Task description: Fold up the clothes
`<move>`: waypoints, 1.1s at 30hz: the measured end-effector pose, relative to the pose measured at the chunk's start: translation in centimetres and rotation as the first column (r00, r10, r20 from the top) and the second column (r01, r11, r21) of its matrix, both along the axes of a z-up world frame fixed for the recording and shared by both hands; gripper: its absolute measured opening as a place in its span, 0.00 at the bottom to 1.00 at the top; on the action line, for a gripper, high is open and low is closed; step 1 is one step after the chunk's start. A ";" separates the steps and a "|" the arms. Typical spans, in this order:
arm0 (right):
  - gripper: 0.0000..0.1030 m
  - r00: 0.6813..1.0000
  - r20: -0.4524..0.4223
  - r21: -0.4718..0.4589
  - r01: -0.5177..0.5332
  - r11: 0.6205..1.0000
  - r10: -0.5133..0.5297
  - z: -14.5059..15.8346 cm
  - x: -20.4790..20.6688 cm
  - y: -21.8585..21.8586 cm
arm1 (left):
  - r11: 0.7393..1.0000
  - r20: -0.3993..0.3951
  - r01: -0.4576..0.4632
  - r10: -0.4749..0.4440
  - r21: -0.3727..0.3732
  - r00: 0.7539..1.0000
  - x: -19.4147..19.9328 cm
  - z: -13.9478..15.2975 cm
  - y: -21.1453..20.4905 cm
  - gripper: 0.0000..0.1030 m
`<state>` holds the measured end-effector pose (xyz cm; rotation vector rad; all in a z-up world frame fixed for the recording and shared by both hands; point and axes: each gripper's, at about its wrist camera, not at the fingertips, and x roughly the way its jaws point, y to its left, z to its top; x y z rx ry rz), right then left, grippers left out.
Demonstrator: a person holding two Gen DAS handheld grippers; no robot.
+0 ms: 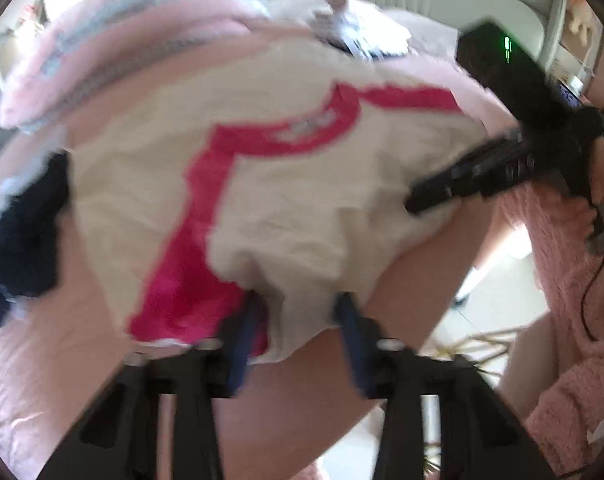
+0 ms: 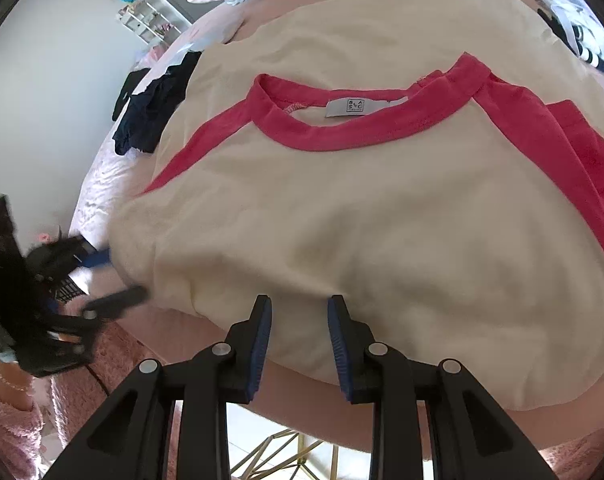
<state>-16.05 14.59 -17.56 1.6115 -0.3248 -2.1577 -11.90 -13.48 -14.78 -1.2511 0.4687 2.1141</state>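
A cream T-shirt (image 2: 342, 208) with a pink collar and pink raglan sleeves lies spread face up on the pink bed cover (image 2: 302, 392). In the right wrist view my right gripper (image 2: 299, 316) is open at the shirt's near edge, and cream fabric shows in the gap between its blue pads. The left wrist view is blurred. In it the shirt (image 1: 302, 184) bunches at my left gripper (image 1: 295, 320), which is open with cloth between its widely spread fingers. The right gripper (image 1: 418, 202) reaches onto the shirt from the right. The left gripper (image 2: 113, 280) shows blurred at the shirt's left corner.
A navy garment (image 2: 153, 116) lies left of the shirt. A pink and grey quilt (image 1: 121, 40) and striped clothes (image 2: 582, 40) sit behind it. A person's fuzzy pink sleeve (image 1: 562, 280) is at the right. Below the bed edge are pale floor and a gold wire frame (image 2: 277, 452).
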 end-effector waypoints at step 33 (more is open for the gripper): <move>0.25 0.955 0.011 0.051 0.297 0.954 -0.298 -0.8 2.7 11.5 | 0.972 0.374 -0.233 0.213 0.010 0.903 -2.1 2.2 -4.8 0.08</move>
